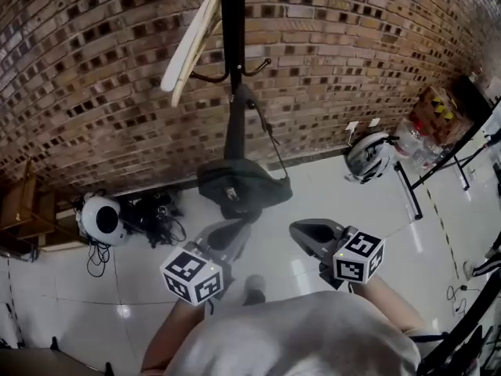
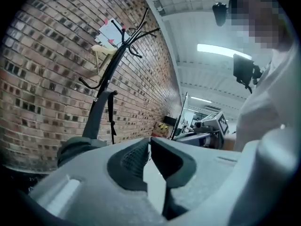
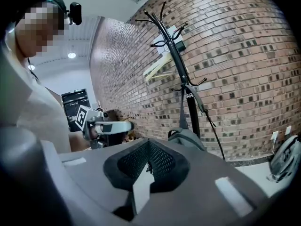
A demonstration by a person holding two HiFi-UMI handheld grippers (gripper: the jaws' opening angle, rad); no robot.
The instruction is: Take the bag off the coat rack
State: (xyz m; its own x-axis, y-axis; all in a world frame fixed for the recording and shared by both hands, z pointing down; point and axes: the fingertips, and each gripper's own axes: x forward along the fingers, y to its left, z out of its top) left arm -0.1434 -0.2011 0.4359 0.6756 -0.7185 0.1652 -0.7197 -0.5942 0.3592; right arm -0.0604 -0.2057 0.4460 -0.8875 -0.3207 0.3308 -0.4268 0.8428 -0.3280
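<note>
A dark grey bag (image 1: 235, 185) hangs by its strap (image 1: 235, 124) from a hook of the black coat rack (image 1: 232, 22) that stands against the brick wall. My left gripper (image 1: 233, 232) is just below the bag in the head view, shut and holding nothing. My right gripper (image 1: 299, 230) is level with it to the right, also shut and empty. The left gripper view has the bag (image 2: 77, 147) low on the left, beyond the closed jaws (image 2: 149, 142), and the rack (image 2: 113, 65) above it. In the right gripper view the bag (image 3: 186, 138) shows just past the closed jaws (image 3: 148, 144).
A pale wooden hanger (image 1: 192, 45) sits on the rack's upper hooks. A white helmet (image 1: 102, 218) and a tangle of cables (image 1: 149, 214) lie on the floor at the left. Another helmet (image 1: 368, 155) and a black stand (image 1: 423, 178) are at the right, near a marked box (image 1: 434, 112).
</note>
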